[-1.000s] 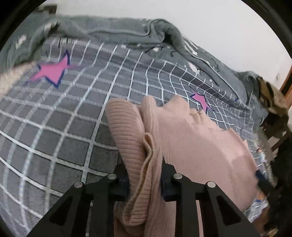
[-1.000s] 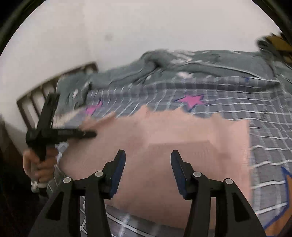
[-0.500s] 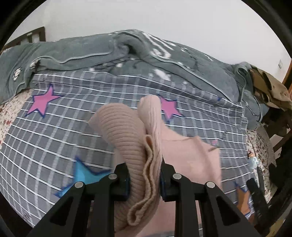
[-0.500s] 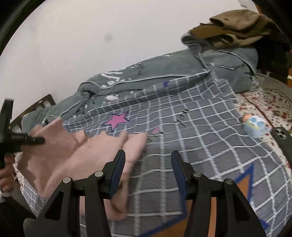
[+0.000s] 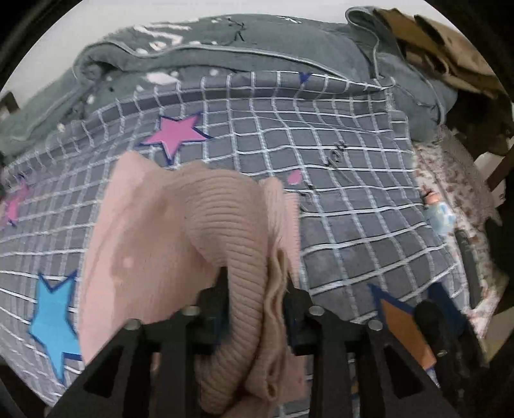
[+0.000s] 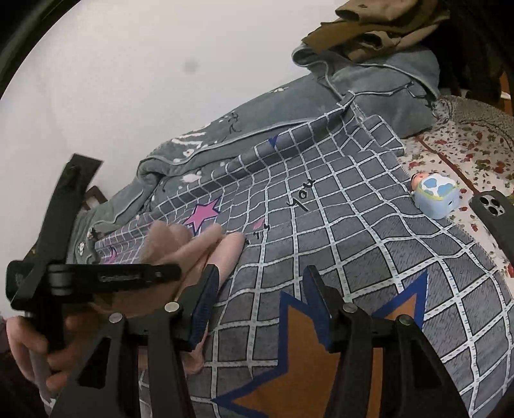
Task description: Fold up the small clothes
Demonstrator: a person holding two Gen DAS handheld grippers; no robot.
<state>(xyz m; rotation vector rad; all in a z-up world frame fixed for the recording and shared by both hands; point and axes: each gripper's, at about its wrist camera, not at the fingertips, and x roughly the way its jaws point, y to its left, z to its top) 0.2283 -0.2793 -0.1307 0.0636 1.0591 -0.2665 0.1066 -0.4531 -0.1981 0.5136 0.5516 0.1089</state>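
A small pink ribbed knit sweater (image 5: 180, 231) lies bunched on the grey checked blanket (image 5: 337, 199). My left gripper (image 5: 257, 289) is shut on a thick fold of it near the hem, holding it up over the blanket. In the right wrist view the sweater (image 6: 199, 244) shows at the left, behind the left gripper's body. My right gripper (image 6: 261, 286) is open and empty, above the blanket (image 6: 369, 244) to the right of the sweater, over an orange star.
A grey quilt (image 5: 225, 51) is heaped along the wall. Brown clothes (image 6: 379, 25) lie on it at the far right. A small blue toy (image 6: 433, 196) and a phone (image 6: 494, 212) lie on the floral sheet at the right.
My left gripper swung right with the sweater bunched in it. My right gripper moved off the sweater to the right and stays open.
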